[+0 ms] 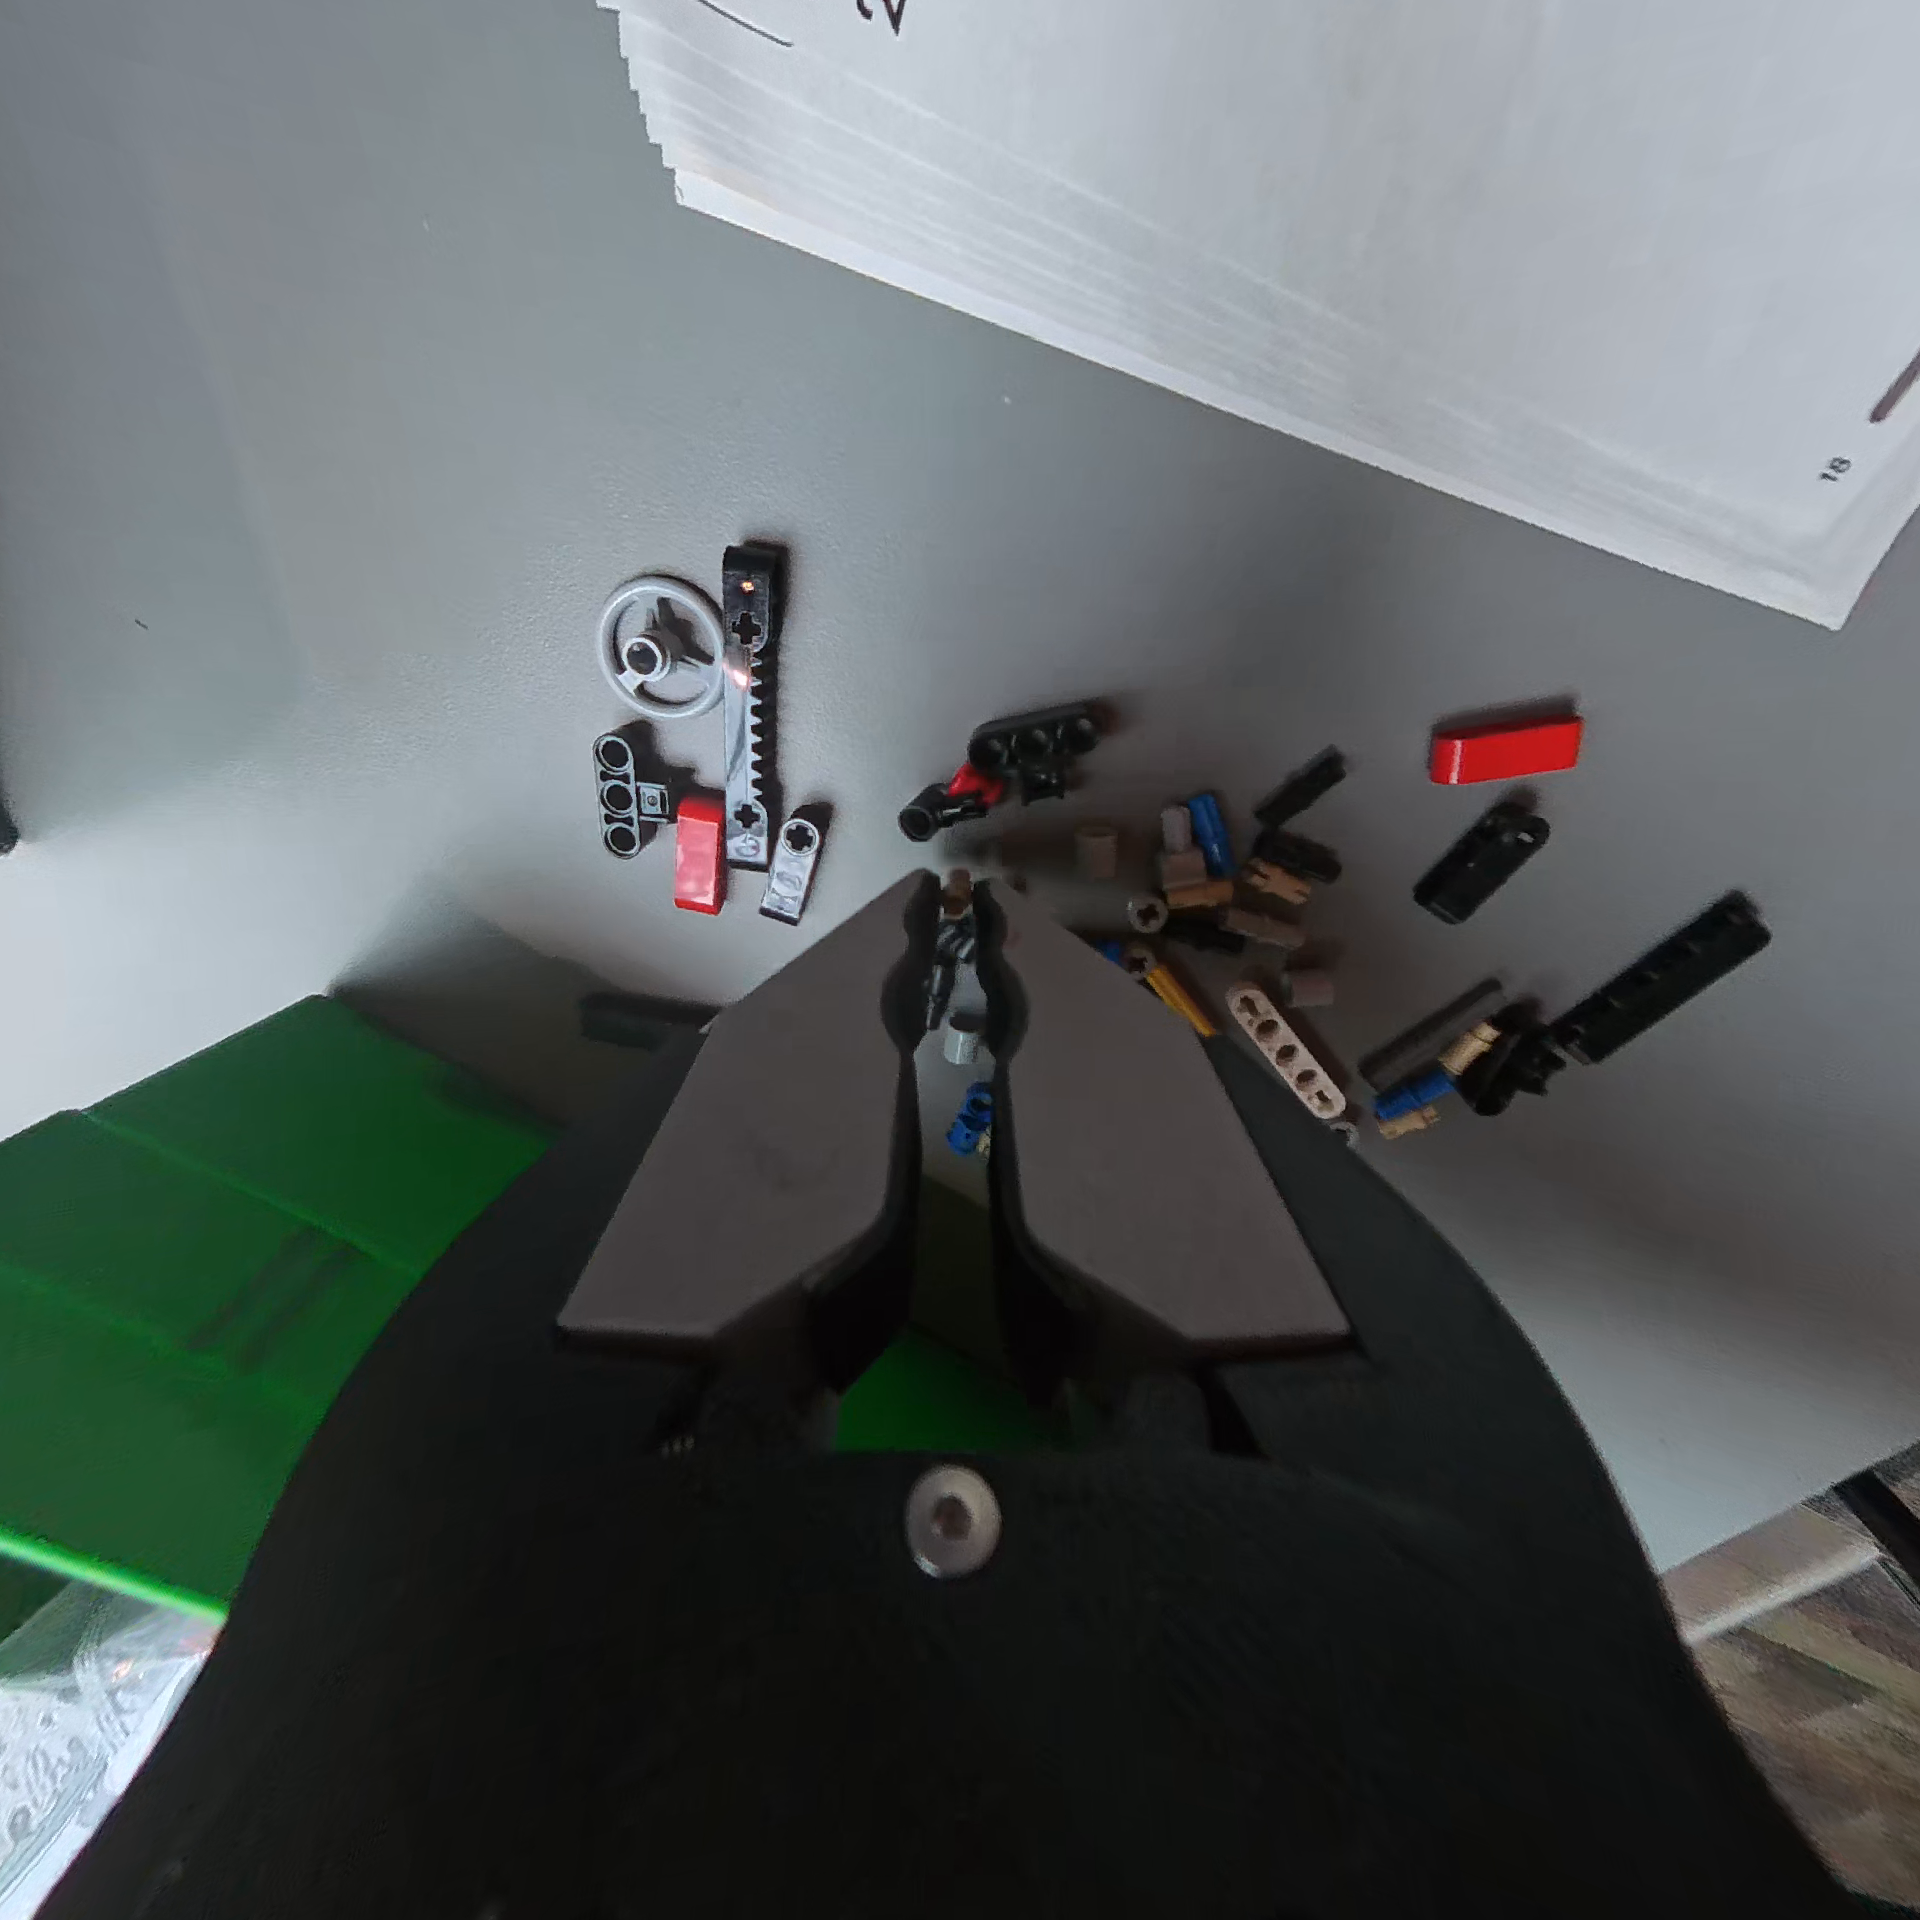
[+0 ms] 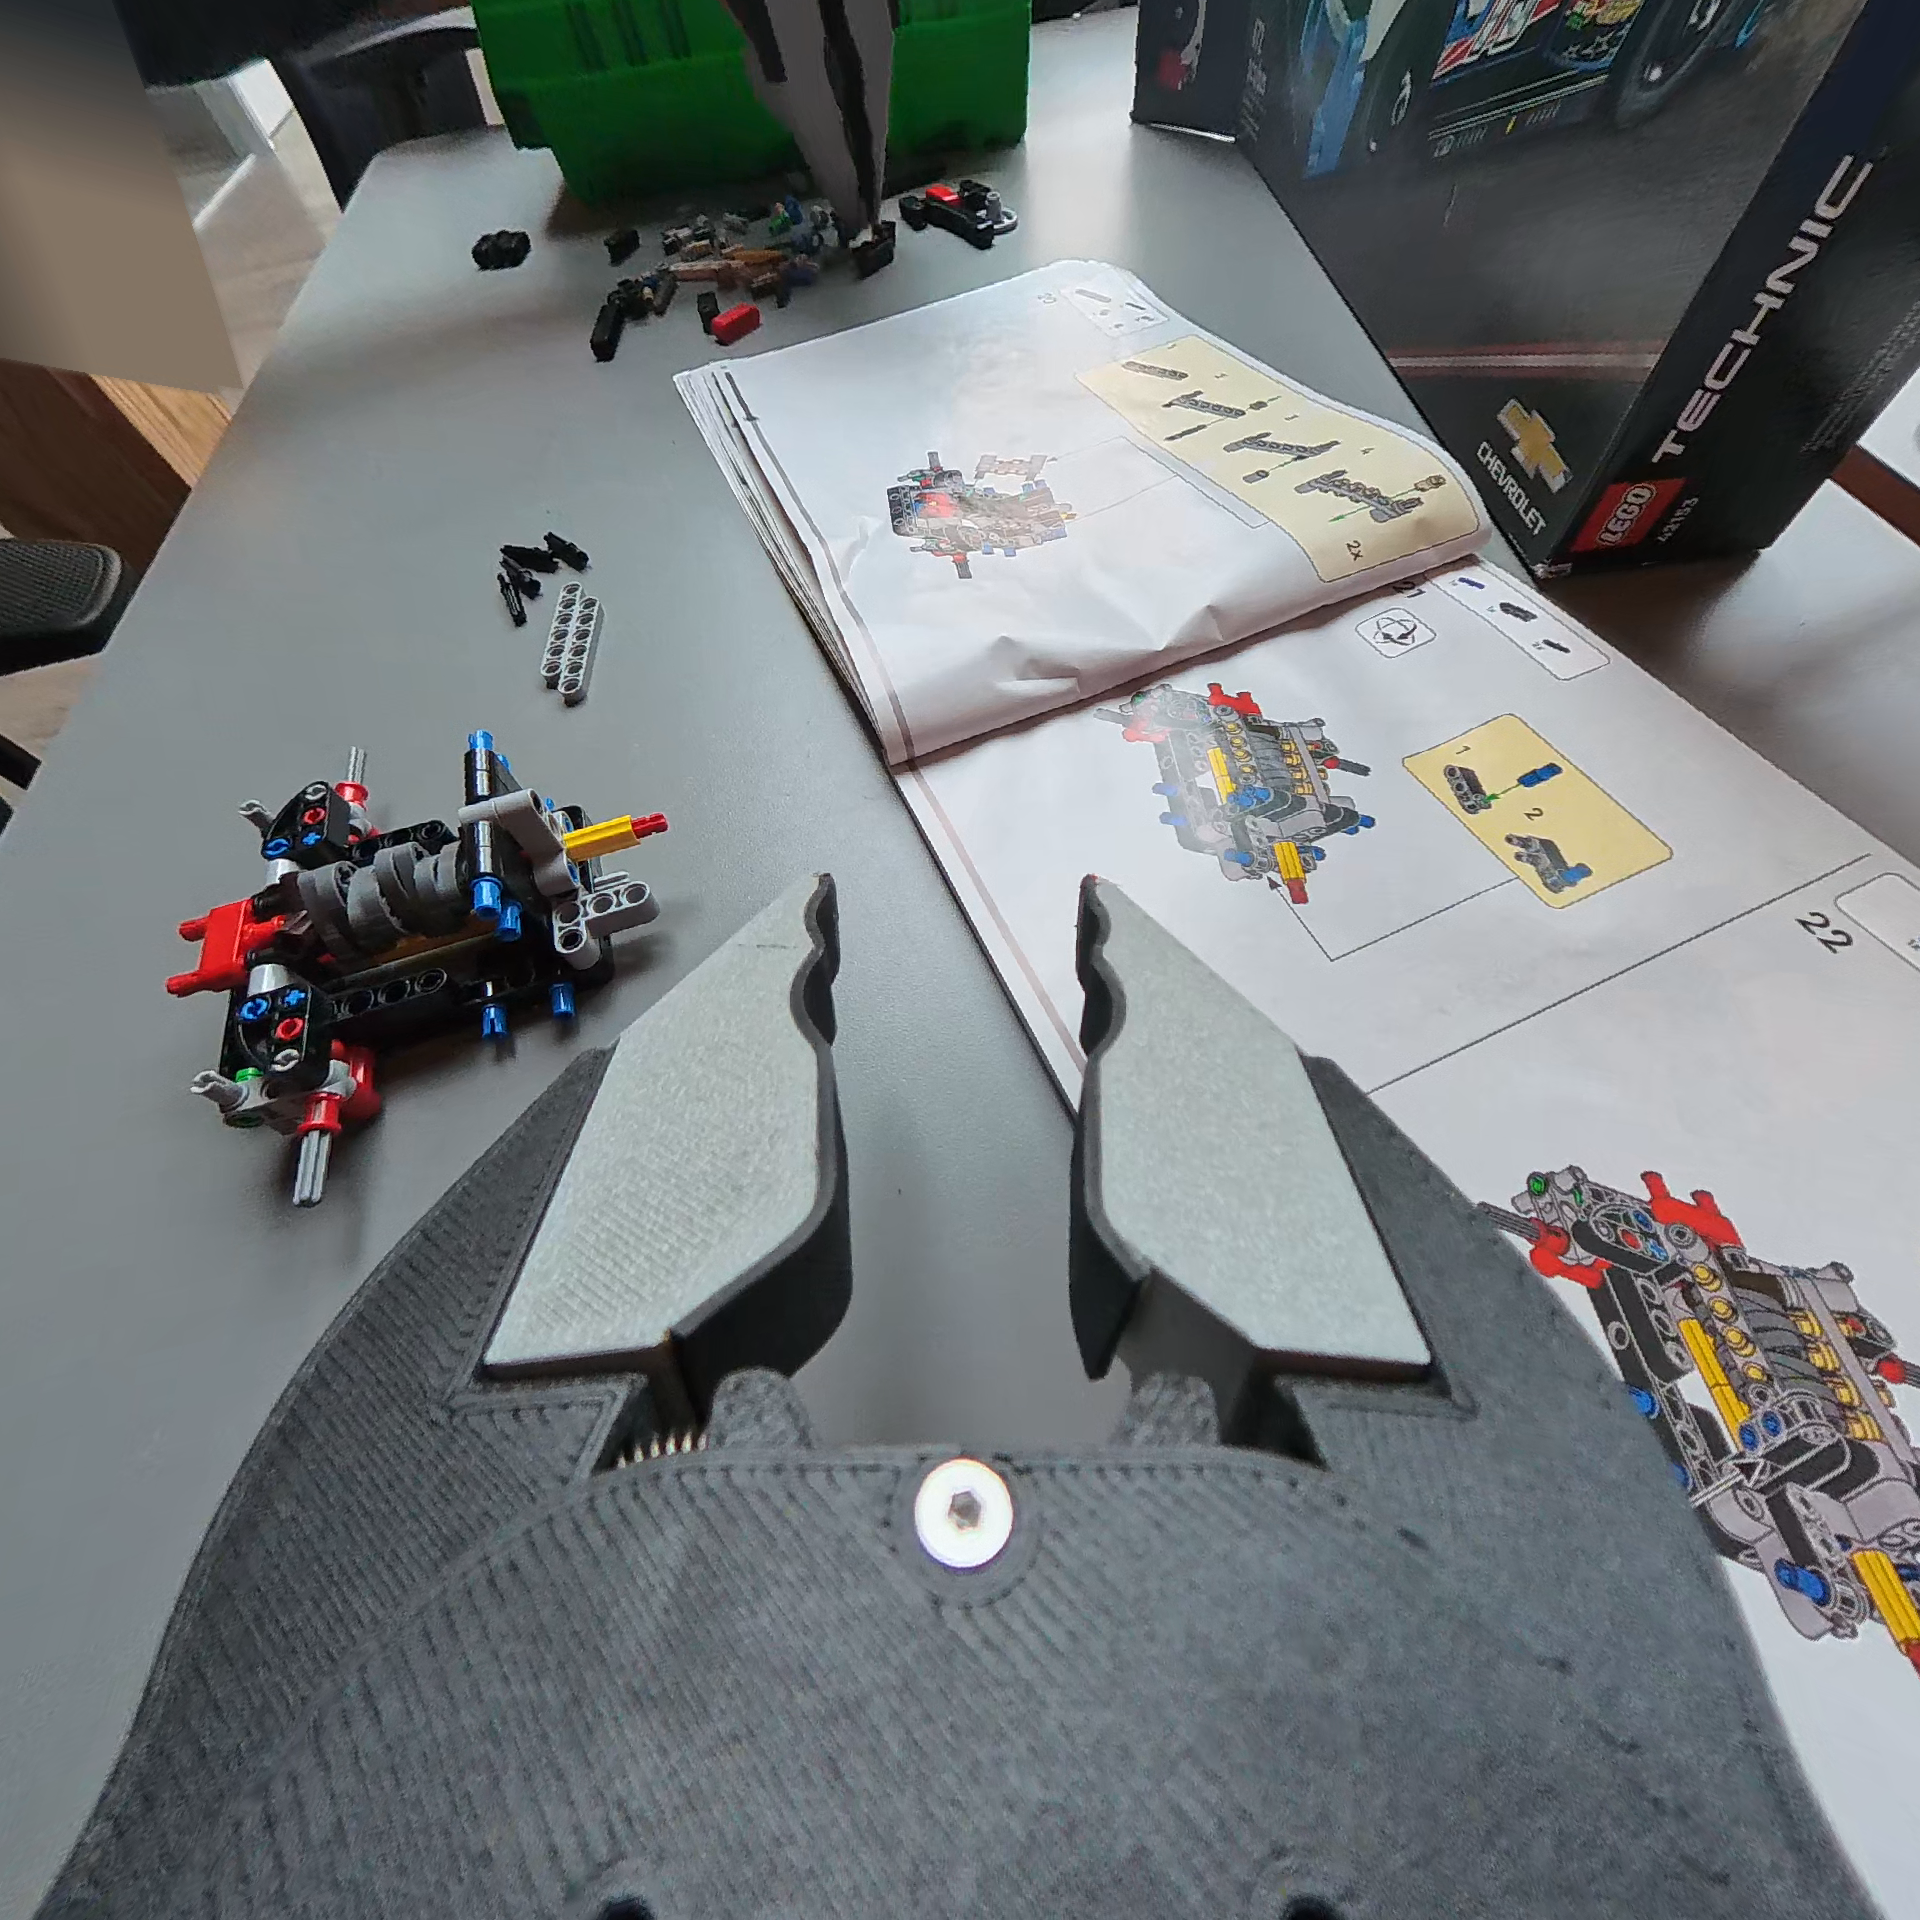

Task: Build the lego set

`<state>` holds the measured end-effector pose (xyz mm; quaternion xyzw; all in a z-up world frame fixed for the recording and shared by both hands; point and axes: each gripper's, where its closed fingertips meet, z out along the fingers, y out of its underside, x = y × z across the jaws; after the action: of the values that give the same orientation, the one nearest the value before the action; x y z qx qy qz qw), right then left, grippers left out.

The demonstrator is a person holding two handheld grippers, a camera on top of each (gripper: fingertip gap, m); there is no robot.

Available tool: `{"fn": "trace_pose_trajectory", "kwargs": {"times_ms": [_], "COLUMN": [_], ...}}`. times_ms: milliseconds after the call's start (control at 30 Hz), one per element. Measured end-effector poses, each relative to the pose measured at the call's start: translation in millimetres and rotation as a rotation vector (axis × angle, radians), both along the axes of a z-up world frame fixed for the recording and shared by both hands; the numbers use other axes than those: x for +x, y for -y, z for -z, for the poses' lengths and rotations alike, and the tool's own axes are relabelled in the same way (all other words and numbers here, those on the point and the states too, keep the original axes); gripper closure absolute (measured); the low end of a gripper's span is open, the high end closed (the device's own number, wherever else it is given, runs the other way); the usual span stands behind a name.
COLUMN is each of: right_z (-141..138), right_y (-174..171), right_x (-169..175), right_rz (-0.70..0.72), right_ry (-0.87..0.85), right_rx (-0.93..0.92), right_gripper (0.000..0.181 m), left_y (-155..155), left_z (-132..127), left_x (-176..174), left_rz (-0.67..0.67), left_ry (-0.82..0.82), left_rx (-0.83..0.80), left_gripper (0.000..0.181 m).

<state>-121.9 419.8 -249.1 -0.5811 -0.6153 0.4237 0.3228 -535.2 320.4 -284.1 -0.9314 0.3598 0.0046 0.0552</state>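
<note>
Left fingers pinching a pin; right fingers released over the grey surface (image 2: 312,468).

Left wrist view: left gripper (image 1: 958,894) clenched on a small black pin (image 1: 951,961), above the loose lego pile (image 1: 1236,904); green bin (image 1: 208,1247) near left, manual (image 1: 1351,260) far right.
Right wrist view: right gripper (image 2: 956,904) spread apart, holding nothing; half-built chassis (image 2: 416,914) on the left, open manual (image 2: 1299,665) right, set box (image 2: 1621,260) far right.

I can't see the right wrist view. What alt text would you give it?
An open two-finger gripper hovers over a grey table, between a partly built Lego chassis on its left and an open instruction booklet on its right. Loose pieces lie beyond.
</note>
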Motion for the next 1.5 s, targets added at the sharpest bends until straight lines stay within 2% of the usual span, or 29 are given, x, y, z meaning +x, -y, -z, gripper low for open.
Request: {"fn": "trace_pose_trajectory", "kwargs": {"times_ms": [100,167,233,333,400,500,600,733,1133,1267,1400,1500], "right_z": [0,0,0,1,1,1,1,1,2,2,2,1], "right_y": [0,0,0,0,0,0,1,1,3,3,4,3], "right_x": [0,0,0,0,0,0,0,1,1,1,1,1], "right_rz": [-0.001,-0.001,-0.002,-0.002,-0.002,0.000,0.000,-0.004,-0.014,-0.013,-0.015,-0.015], "right_ry": [0.000,0.000,0.002,0.005,0.007,0.005,0.008,0.008,0.009,0.008,0.011,0.008], "right_rx": [0.000,0.001,0.001,0.001,0.001,0.006,0.008,0.011,0.010,0.011,0.008,0.009], "right_gripper": [0.139,0.139,0.139,0.139,0.140,0.140,0.140,0.141,0.143,0.143,0.143,0.143], "left_y": [4,8,13,22,30,39,40,39,41,45,44,34], "left_z": [-10,-20,-29,-32,-28,-16,-9,4,-1,-16,-38,-63], "left_x": [6,25,57,117,163,214,248,266,261,248,203,134], "left_rz": [0.008,0.032,0.075,0.201,0.304,0.402,0.459,0.488,0.479,0.447,0.338,0.131], "left_ry": [0.036,0.127,0.231,0.298,0.365,0.431,0.466,0.451,0.464,0.462,0.392,0.227], "left_rx": [0.021,0.045,0.064,0.092,0.085,0.065,0.058,0.023,0.025,0.063,0.130,0.220], "left_gripper": [0.178,0.178,0.178,0.178,0.179,0.178,0.178,0.178,0.170,0.170,0.169,0.178]}}
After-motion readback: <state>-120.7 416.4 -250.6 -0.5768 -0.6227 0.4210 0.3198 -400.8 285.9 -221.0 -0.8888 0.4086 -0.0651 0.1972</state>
